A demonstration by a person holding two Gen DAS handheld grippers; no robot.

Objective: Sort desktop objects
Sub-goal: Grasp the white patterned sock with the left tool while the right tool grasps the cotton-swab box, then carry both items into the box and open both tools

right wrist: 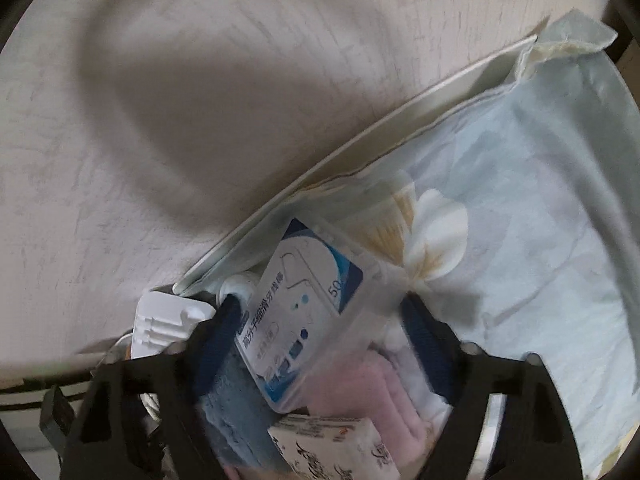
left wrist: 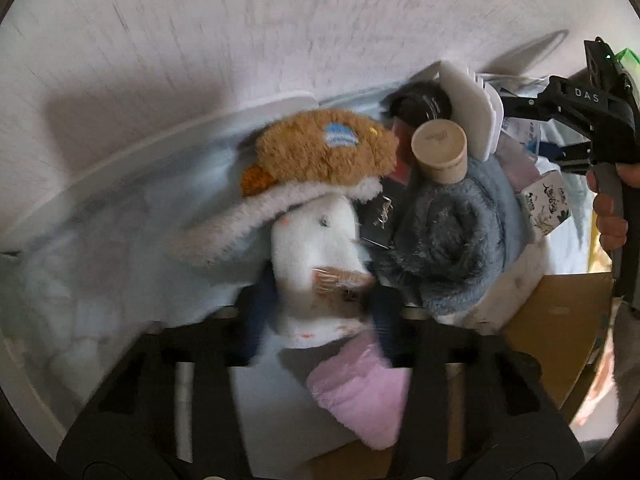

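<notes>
In the left wrist view my left gripper [left wrist: 316,312] has its blue-padded fingers closed on a white plush toy [left wrist: 316,248] with a brown furry hat [left wrist: 320,152], above a pile of objects. In that pile are a grey-blue fluffy roll [left wrist: 456,232], a beige-capped bottle [left wrist: 440,148] and a pink cloth [left wrist: 360,396]. My right gripper shows at the right of that view [left wrist: 524,128], held by a hand. In the right wrist view my right gripper [right wrist: 324,328] is shut on a clear plastic dental-floss box [right wrist: 304,312] with a blue and white label.
A white power strip [right wrist: 168,320], a pink folded cloth [right wrist: 372,388], a blue towel [right wrist: 228,408] and a printed tissue pack [right wrist: 332,448] lie under the box. A pale floral cloth [right wrist: 520,240] covers the right. A cardboard box [left wrist: 556,340] stands at the right. The pale tabletop [left wrist: 240,20] is behind.
</notes>
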